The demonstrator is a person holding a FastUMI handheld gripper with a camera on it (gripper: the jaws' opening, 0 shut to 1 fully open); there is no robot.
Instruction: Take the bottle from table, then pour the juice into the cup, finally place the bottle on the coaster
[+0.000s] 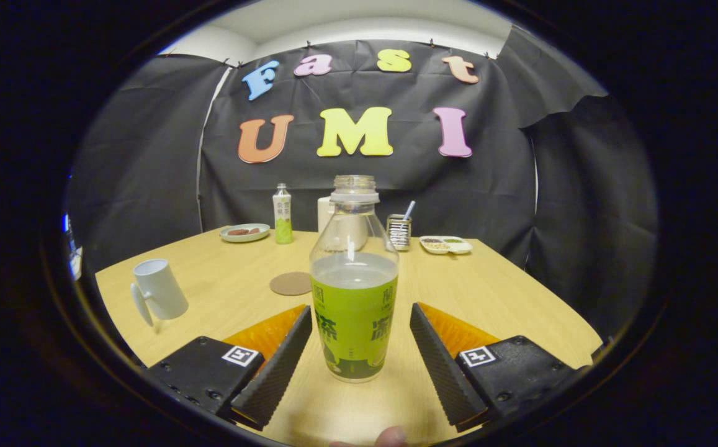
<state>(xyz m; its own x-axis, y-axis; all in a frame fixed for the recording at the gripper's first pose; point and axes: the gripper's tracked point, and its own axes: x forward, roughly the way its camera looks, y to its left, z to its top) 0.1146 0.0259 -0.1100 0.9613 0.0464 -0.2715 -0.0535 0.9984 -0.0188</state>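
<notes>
**Bottle stands between the spread fingers, not yet gripped**

The bottle (354,292) stands upright on the wooden table (520,298), right between the two fingers of the gripper (359,363). It is clear plastic with a green label around its lower half, its cap is off, and the liquid inside reaches roughly to the top of the label. The fingers are spread wide, one on each side of the bottle's lower part, with a visible gap between each ribbed pad and the label; they hold nothing.

Beyond the bottle and a little to the left, a round brown coaster (291,283) lies flat on the table, bare. Farther left, well apart from the bottle, a white cup (160,290) with a handle stands near the table's edge, appearing tilted in this view.

Along the far side of the table sit a small plate (244,232) with something dark on it, a second, smaller bottle (282,214) with its cap on, a white container (324,214) partly hidden behind the near bottle's neck, a metal holder (399,231) with a straw-like stick in it, and a shallow dish (446,244) of food.
</notes>
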